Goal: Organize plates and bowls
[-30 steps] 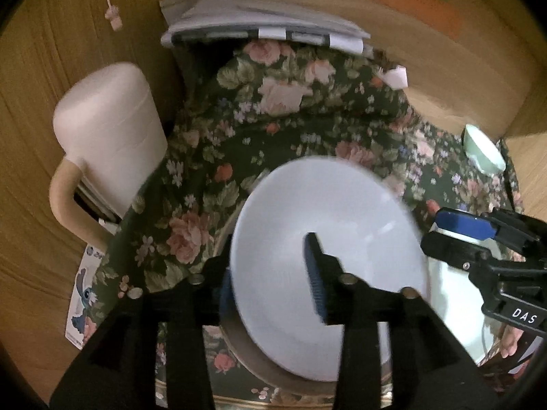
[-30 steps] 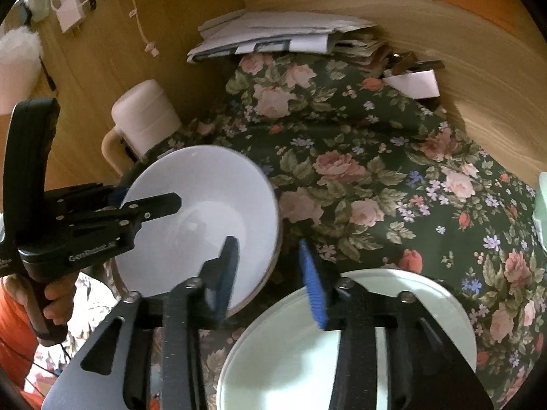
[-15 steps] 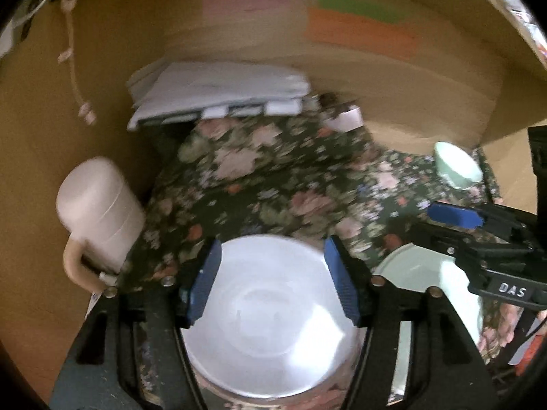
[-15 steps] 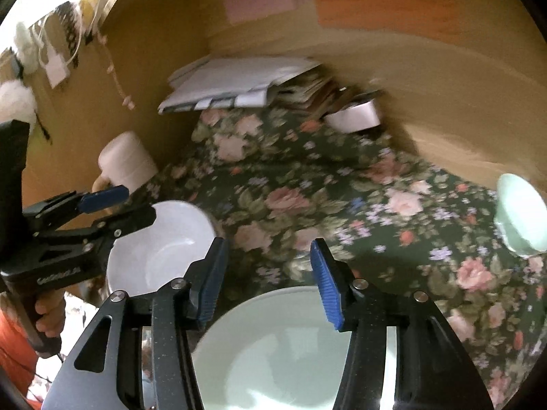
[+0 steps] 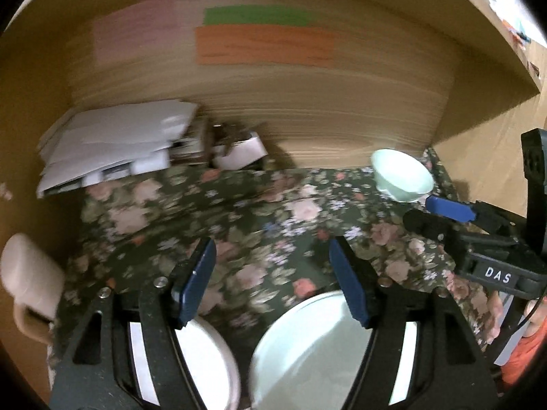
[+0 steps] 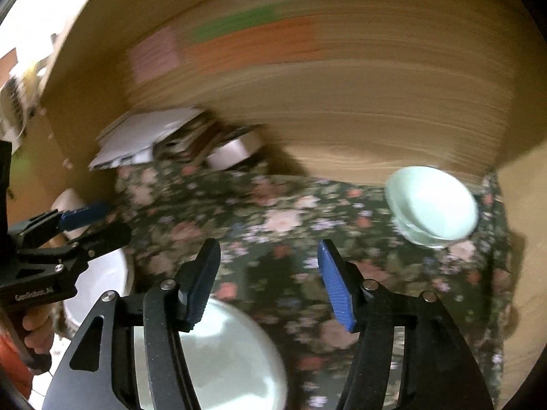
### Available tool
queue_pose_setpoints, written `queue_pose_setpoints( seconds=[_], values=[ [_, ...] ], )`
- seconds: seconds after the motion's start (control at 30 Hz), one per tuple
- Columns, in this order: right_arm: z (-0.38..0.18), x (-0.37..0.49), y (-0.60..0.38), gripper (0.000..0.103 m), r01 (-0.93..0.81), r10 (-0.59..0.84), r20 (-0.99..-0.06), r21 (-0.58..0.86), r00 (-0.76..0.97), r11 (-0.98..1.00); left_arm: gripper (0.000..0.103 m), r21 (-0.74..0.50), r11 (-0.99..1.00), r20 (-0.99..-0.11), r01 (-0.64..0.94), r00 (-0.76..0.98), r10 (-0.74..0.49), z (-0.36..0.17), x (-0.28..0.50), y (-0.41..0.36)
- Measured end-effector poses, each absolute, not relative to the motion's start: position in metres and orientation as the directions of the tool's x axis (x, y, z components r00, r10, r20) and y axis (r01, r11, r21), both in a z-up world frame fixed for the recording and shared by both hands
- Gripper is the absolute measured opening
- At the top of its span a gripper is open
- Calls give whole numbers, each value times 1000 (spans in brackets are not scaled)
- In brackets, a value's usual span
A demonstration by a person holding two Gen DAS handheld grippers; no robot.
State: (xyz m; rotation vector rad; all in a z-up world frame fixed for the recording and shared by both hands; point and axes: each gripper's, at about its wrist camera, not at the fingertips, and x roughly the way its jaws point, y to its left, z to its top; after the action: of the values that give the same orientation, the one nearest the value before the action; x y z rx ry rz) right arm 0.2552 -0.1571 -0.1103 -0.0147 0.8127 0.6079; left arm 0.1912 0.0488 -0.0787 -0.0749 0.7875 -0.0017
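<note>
My left gripper [image 5: 271,282] is open and empty above the floral cloth. A white bowl [image 5: 208,358] sits below its left finger and a pale green plate [image 5: 307,352] below its right finger. A small pale green bowl [image 5: 401,174] stands at the far right by the wooden wall. My right gripper [image 6: 268,280] is open and empty; the green plate [image 6: 225,352] lies under its left finger and the small green bowl [image 6: 432,205] is ahead to the right. The white bowl [image 6: 102,283] shows at the left, under the left gripper [image 6: 92,222].
A floral cloth [image 5: 259,218] covers the table. A stack of papers [image 5: 112,143] and a small white box [image 5: 239,150] lie at the back against the wooden wall [image 5: 307,102]. A cream mug [image 5: 27,276] stands at the left edge.
My left gripper let go of the white bowl, opened and lifted away. My right gripper opened wider, and both views swung up and right toward the small green bowl.
</note>
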Motion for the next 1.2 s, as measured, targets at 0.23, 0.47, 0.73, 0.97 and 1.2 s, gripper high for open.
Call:
queue_pose_setpoints(
  seconds=[0.23,0.47,0.73,0.97,1.2],
  values=[
    [-122,292,-211,56,-381,429,-699,237,572,894,69,-62,997,-732,44,677,-76,-83,236,4],
    [-145,333,-255,56,-231,361,-724,277,588,933,69,-67,995,-767,72,635,-97,-109,275,-21],
    [-173,367,-275,56,-139,301,-769,270,564,953,69,-65,993,-802,94,588,-108,-137,312,-49],
    [-190,391,-280,42,-111,272,-803,252,531,961,69,-84,991,-800,107,586,-131,-144,334,-65],
    [-202,406,-278,31,-107,250,-823,227,510,968,69,-78,987,-791,141,594,-147,-147,343,-72]
  ],
)
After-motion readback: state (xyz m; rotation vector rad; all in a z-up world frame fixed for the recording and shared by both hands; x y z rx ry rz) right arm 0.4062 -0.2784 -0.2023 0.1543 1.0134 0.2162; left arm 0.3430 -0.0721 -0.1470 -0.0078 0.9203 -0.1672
